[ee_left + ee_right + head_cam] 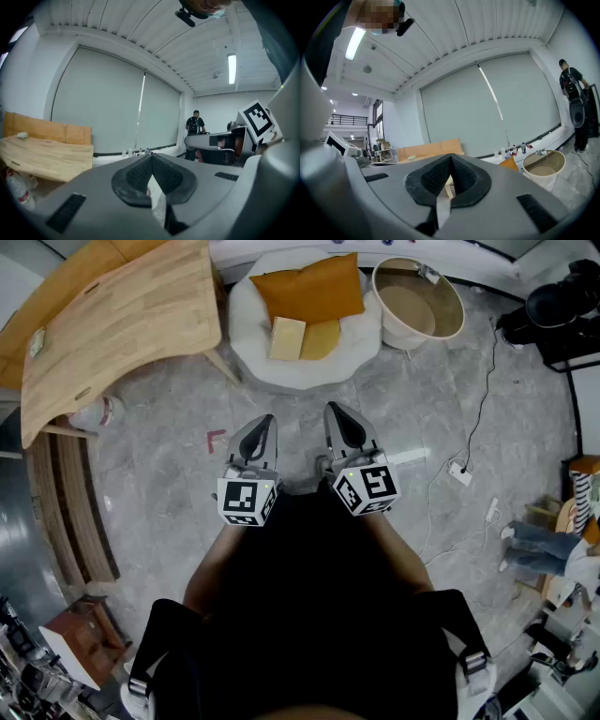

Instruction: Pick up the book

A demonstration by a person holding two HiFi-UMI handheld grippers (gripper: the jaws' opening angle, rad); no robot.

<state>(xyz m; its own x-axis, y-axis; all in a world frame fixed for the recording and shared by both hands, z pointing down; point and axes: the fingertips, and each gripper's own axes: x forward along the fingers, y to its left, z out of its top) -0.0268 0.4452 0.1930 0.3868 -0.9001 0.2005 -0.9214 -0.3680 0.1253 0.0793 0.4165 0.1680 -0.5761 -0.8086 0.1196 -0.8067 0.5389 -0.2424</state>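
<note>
A big round tub (412,306) stands on the grey floor (169,465), just beside a soft white seat (247,345). Only the plain beige inside of the tub shows. The white seat is shaped a bit like a bowl too. An orange pillow (309,287) lies at the back of it. The book (287,338), pale and flat, lies on the seat in front of the pillow. A yellow flat thing (322,339) touches the side of the book, and it is hard to tell if it is part of the book or not. The book is well apart from both grippers, which the person holds out side by side over the floor. The left gripper (267,423) has its jaws pressed together with nothing between them. The right gripper (336,411) is pressed together too and holds nothing. A wooden table (122,315) stands to the left, and a small pale thing (37,341) on it is too small to make out. A bottle (98,413) lies half hidden under the table edge. At the right edge another person (536,545) is cut off, so only the legs show. Thin cables (483,399) run over the floor there.
</note>
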